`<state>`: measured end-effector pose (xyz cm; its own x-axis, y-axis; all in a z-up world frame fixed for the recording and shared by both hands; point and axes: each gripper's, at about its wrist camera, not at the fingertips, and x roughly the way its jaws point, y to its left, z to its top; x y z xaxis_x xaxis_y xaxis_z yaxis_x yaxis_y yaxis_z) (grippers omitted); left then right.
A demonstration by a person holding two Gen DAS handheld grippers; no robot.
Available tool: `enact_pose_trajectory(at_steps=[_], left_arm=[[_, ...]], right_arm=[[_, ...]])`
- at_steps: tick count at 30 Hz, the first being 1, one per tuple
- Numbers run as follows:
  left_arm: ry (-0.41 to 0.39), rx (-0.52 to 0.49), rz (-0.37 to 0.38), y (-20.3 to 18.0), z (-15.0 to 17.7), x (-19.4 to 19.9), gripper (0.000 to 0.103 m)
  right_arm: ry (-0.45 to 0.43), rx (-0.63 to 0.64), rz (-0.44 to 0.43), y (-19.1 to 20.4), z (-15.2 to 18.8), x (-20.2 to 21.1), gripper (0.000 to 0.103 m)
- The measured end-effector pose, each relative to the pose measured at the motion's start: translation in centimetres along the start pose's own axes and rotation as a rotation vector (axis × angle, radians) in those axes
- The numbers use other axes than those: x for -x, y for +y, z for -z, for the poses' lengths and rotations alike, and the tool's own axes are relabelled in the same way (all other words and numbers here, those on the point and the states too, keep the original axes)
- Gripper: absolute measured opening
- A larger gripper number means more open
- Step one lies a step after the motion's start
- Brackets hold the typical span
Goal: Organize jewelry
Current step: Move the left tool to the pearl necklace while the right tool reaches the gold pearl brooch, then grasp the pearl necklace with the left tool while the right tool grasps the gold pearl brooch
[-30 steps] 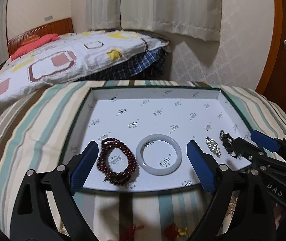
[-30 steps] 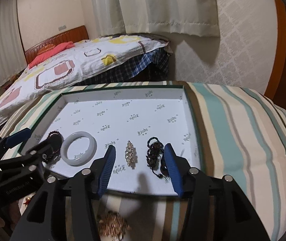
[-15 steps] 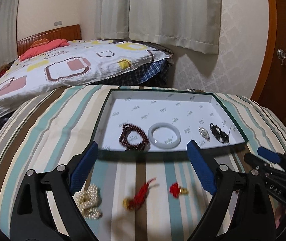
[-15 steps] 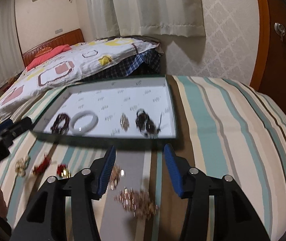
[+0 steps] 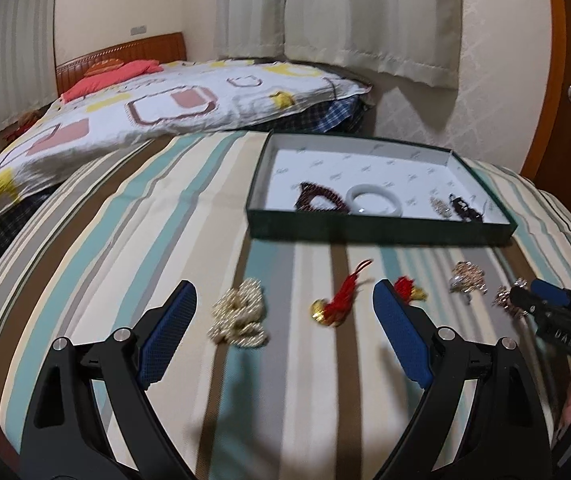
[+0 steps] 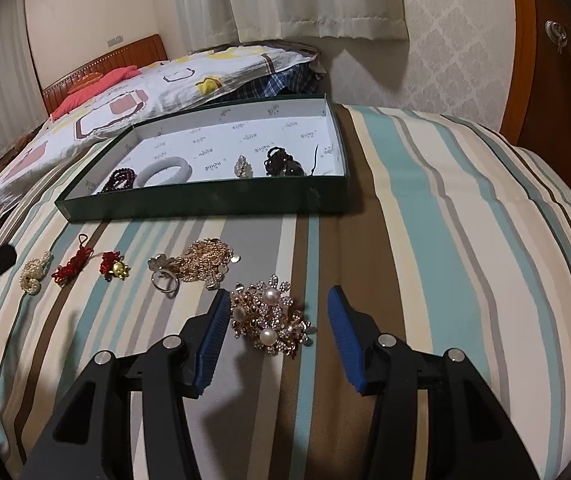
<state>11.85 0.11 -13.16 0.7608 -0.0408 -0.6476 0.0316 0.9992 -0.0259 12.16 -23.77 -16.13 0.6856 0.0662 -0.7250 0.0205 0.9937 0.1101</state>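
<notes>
With four pieces in the tray (image 6: 213, 204), the right gripper (image 6: 279, 340), released, frames the pearl brooch (image 6: 271, 322) and must probably lower and clench; the left gripper (image 5: 285, 334) is released over a red tassel (image 5: 341, 300).

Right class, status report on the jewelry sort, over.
Both tongs open, empty. Right tongs straddle pearl brooch on the bedspread. Four pieces already in green tray. Nothing blocking.

left gripper (image 5: 281, 330) jaws wide, right gripper (image 6: 279, 330) jaws apart
</notes>
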Motion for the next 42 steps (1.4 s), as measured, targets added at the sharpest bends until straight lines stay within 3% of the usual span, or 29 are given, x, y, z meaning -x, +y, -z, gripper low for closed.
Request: enact_pose_trajectory(at_steps=[8, 14, 24, 28, 37, 42], left_arm=[[0.016, 0.008, -0.009, 0.6, 0.5, -0.5, 0.088], [0.025, 0.019, -0.015, 0.7, 0.6, -0.7, 0.088], [0.042, 0.027, -0.031, 1.3, 1.0, -1.2, 0.088], [0.055, 0.041, -0.042, 1.9, 1.2, -1.6, 0.088], [0.096, 0.079, -0.06, 3.3, 1.4, -2.8, 0.088], [0.112, 0.079, -0.063, 3.5, 1.2, -3.3, 0.087]], right_arm=[[0.039, 0.003, -0.021, 0.1, 0.3, -0.6, 0.05], [0.048, 0.045, -0.02, 1.2, 0.7, -0.5, 0.038], [0.033, 0.047, -0.02, 1.7, 1.2, 0.0, 0.035], [0.011, 0.056, -0.02, 1.8, 0.7, 0.6, 0.028], [0.018, 0.03, -0.032, 1.3, 0.7, 0.2, 0.03], [0.033, 0.006, -0.029, 0.7, 0.6, -0.2, 0.047]])
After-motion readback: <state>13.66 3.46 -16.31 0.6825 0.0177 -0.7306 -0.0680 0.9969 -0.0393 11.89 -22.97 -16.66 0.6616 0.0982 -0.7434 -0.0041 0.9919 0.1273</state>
